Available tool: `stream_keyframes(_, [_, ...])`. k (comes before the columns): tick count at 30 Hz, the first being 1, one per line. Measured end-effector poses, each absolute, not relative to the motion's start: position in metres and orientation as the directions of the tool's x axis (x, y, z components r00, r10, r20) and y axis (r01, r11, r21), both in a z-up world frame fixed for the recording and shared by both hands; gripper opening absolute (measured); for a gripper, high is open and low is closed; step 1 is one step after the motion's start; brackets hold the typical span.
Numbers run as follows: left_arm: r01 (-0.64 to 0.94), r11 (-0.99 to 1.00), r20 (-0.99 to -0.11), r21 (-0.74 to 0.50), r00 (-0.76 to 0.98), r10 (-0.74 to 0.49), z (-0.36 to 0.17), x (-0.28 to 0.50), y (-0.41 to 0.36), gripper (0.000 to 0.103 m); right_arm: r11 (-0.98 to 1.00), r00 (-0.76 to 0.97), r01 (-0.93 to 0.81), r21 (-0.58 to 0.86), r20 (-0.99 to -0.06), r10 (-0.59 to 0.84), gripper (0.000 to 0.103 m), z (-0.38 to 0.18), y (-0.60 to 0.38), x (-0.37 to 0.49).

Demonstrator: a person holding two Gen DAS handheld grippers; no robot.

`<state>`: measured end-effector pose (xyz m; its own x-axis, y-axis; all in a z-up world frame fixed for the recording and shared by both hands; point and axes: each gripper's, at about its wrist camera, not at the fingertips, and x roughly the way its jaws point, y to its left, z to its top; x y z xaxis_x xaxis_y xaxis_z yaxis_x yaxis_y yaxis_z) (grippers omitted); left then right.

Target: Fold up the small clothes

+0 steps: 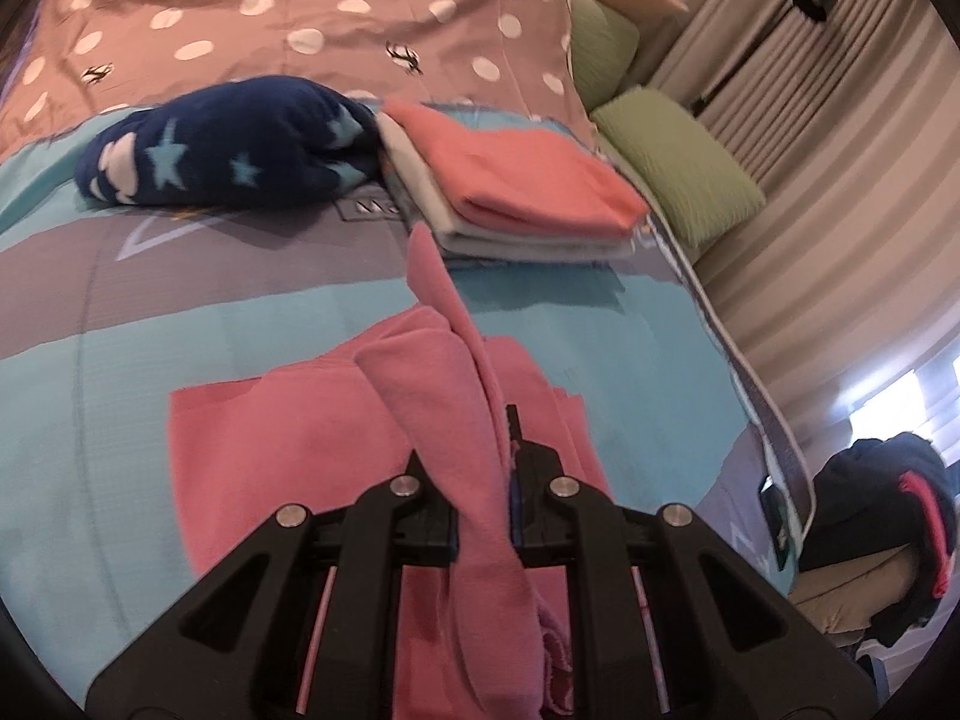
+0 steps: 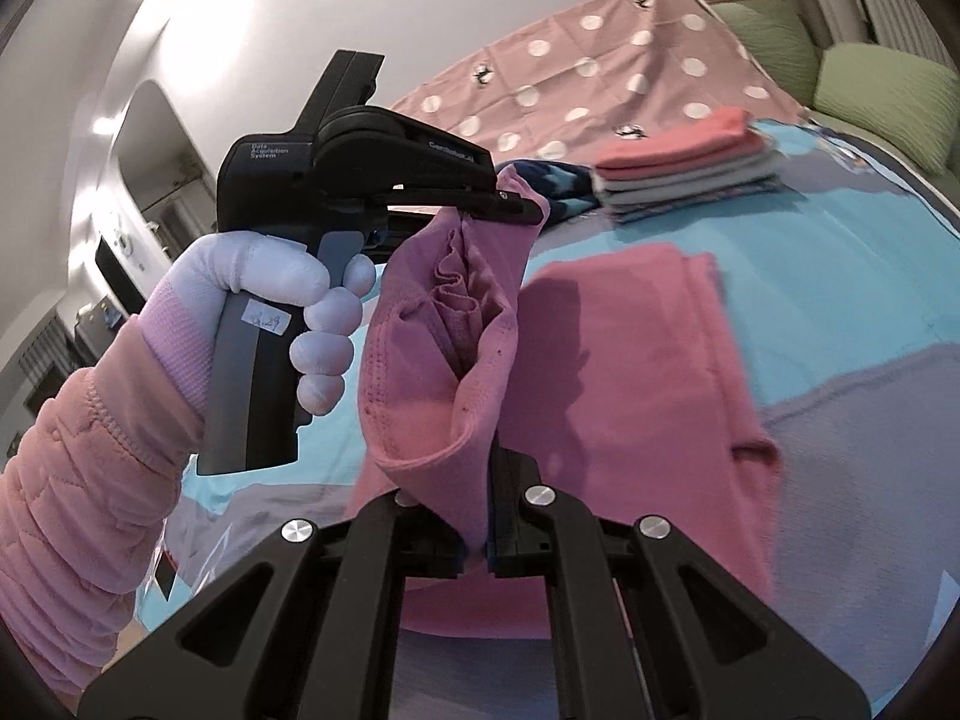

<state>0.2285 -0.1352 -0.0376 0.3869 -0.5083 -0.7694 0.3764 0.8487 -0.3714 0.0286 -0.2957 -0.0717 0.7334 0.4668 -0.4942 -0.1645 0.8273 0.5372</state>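
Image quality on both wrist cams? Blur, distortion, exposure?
Left wrist view: heavy fisheye bending, window blown out at right, folded stack slightly motion-smeared. Right wrist view: folded stack smeared more, pink garment near the lens reasonably sharp and casting a dark shadow on the cloth behind; black corner vignetting in both.

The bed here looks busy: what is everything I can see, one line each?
pink garment: one, pink, partly flat on the bedspread, one end lifted by both grippers
folded stack: one, coral top over grey layers, behind the pink garment
navy bundle: one, dark blue with pale stars, beside the stack
bedspread: one, turquoise and grey
dotted cover: one, dusty pink with white dots, far end of bed
green cushions: two, at the bed's edge
dark clothes: one pile, beside the bed
left gripper: black, shut on the garment
right gripper: black, shut on the garment
gloved hand: white glove, pink sleeve, holding the left gripper
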Motion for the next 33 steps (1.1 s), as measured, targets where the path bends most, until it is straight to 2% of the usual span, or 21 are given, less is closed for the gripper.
stream_keyframes(10, [0.409,0.889,-0.847,-0.204,0.381,-0.370,-0.066,0.225,-0.205,0.013,0.807,0.706,-0.073,0.586,-0.541,0.457,0.004,-0.100,-0.327,0.023])
stream_keyframes(16, [0.421,0.892,-0.859,-0.166,0.383,-0.340,-0.075,0.222,-0.221,0.025,0.773,0.680,-0.060,0.631,-0.541,0.494,0.004,-0.111,-0.339,0.022])
stream_keyframes(19, [0.436,0.882,-0.849,-0.178,0.385,-0.362,-0.072,0.220,-0.225,0.032,0.737,0.652,-0.035,0.675,-0.544,0.528,0.009,-0.119,-0.346,0.021])
stream_keyframes(21, [0.450,0.876,-0.839,-0.177,0.396,-0.373,-0.067,0.215,-0.228,0.047,0.721,0.639,-0.014,0.693,-0.549,0.539,0.013,-0.124,-0.350,0.020])
stream_keyframes(30, [0.510,0.850,-0.784,-0.133,0.470,-0.405,-0.033,0.183,-0.225,0.061,0.682,0.628,0.018,0.731,-0.539,0.561,0.022,-0.131,-0.367,0.010])
stream_keyframes(33, [0.512,0.850,-0.769,-0.122,0.492,-0.408,-0.030,0.166,-0.205,0.065,0.623,0.620,0.005,0.782,-0.491,0.612,0.022,-0.135,-0.374,0.010])
